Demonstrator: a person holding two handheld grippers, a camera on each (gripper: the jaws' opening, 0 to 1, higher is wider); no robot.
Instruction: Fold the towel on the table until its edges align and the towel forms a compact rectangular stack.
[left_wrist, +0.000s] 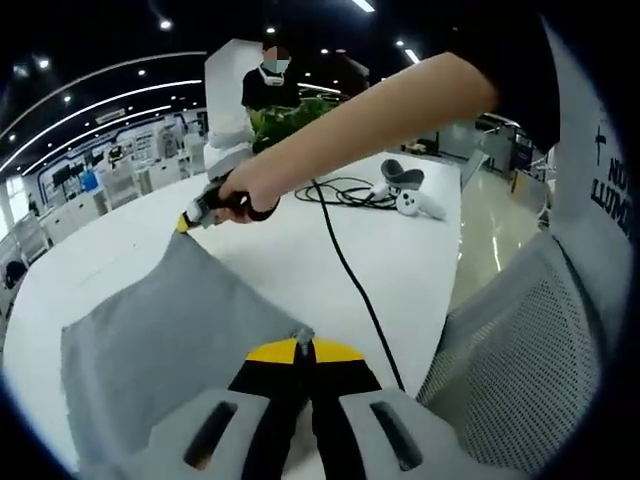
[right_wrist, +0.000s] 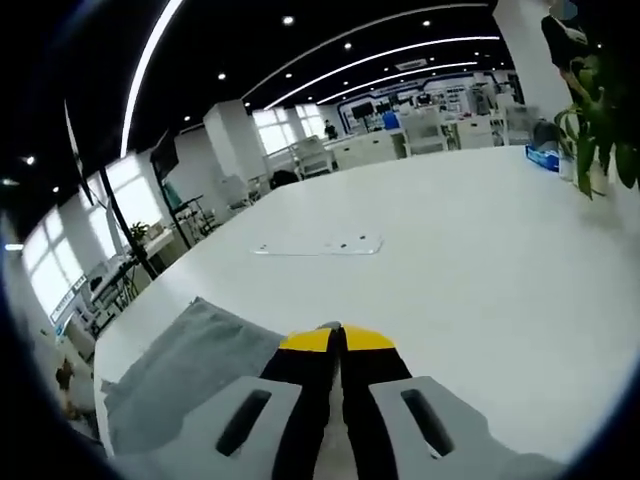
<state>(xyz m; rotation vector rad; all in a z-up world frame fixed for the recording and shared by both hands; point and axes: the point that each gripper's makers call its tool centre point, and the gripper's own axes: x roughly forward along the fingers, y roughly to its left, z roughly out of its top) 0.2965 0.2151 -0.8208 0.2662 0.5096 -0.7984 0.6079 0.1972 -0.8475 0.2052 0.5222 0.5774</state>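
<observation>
left tool (left_wrist: 303, 343): yellow tips pinched on a near corner of the grey towel (left_wrist: 170, 330) | right tool (right_wrist: 340, 333): clamped on the far corner (also seen at (left_wrist: 192, 218), in a hand) | towel lies on the white bench (right_wrist: 450, 250) | black cable (left_wrist: 345, 265) beside it

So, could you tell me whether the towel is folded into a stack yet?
Not yet. The grey towel lies spread on the white table, each gripper pinching one corner: left gripper, right gripper.
</observation>
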